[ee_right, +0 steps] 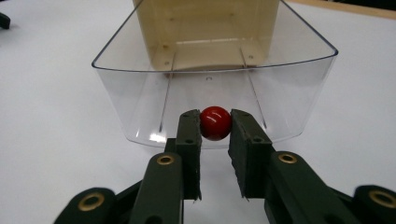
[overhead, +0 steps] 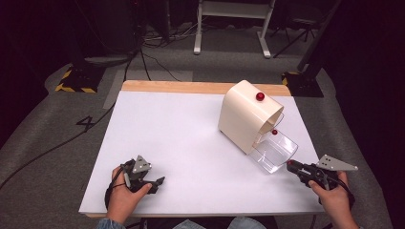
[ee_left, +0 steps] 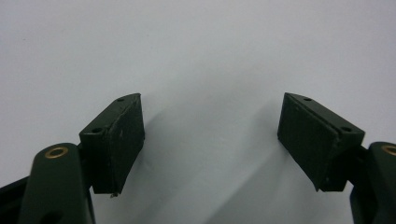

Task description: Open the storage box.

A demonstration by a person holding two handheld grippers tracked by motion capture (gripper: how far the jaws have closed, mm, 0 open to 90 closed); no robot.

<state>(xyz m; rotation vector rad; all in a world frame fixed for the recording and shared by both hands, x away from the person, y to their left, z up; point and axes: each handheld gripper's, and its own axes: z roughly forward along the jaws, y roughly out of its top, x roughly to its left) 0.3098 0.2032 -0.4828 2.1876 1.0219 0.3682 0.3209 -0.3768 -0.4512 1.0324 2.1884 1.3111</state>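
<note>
A cream box (overhead: 243, 114) with a red knob (overhead: 260, 96) on its top stands at the right of the white table (overhead: 181, 138). A clear plastic drawer (overhead: 273, 152) sticks out of its front toward me. My right gripper (overhead: 291, 165) is at the drawer's near end, shut on the small red ball knob (ee_right: 215, 122) on the drawer's front wall (ee_right: 140, 98). That knob sits between the two black pads (ee_right: 189, 133) of the right gripper (ee_right: 215, 126). My left gripper (overhead: 152, 183) rests at the front left, open (ee_left: 210, 135), with bare table between its pads.
A second small red knob (overhead: 274, 132) shows at the box's front opening above the drawer. The table's wooden back edge (overhead: 191, 87) runs behind the box. Cables and stand feet (overhead: 76, 81) lie on the grey floor beyond.
</note>
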